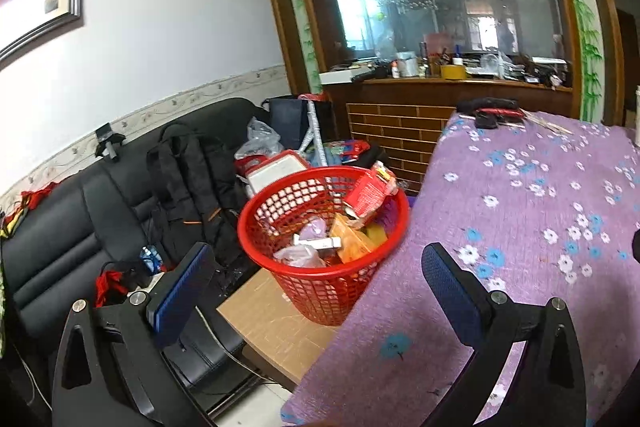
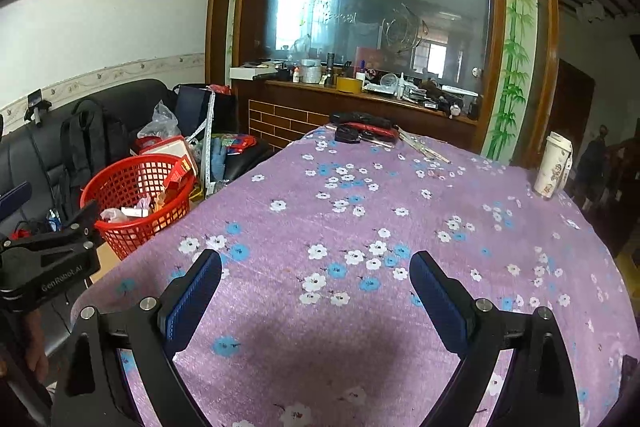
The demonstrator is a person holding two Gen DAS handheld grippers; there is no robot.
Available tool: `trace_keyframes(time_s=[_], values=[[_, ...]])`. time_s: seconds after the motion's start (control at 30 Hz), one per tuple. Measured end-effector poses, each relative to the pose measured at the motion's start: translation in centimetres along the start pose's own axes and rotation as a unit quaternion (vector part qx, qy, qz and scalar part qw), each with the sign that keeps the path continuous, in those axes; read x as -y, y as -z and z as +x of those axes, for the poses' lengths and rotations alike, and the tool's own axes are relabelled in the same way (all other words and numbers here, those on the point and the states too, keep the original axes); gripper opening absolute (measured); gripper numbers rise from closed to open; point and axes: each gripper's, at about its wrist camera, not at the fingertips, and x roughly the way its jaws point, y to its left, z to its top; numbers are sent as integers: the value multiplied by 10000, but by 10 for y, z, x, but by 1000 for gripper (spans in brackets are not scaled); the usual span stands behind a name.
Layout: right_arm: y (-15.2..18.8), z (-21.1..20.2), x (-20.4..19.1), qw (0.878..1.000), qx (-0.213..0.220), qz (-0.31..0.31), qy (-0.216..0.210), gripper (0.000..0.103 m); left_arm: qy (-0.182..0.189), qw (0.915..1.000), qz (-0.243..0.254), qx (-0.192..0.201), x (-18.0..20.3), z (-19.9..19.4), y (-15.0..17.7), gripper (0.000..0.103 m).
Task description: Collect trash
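A red mesh basket (image 1: 316,291) stands on a low wooden stand beside the table's left edge. It holds trash: a red snack packet (image 1: 368,195), orange boxes (image 1: 352,239) and crumpled wrappers (image 1: 300,255). It also shows in the right wrist view (image 2: 132,223). My left gripper (image 1: 320,267) is open and empty, level with the basket and a little in front of it. My right gripper (image 2: 316,275) is open and empty above the purple flowered tablecloth (image 2: 360,211). The left gripper's body shows at the right view's left edge (image 2: 48,259).
A white lidded cup (image 2: 554,165) stands at the table's right edge. Black and red items (image 2: 364,131) and thin sticks lie at the far end. A black sofa (image 1: 80,227) with a backpack (image 1: 188,183) and bags is on the left. A cluttered wooden counter (image 2: 360,95) stands behind.
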Motion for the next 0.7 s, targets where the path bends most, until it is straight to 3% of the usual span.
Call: trace_keyframes(time_s=[0.7], values=[[0, 0, -5, 10000, -57, -78, -14, 97, -22, 9999, 167, 14, 2, 1, 2, 103]])
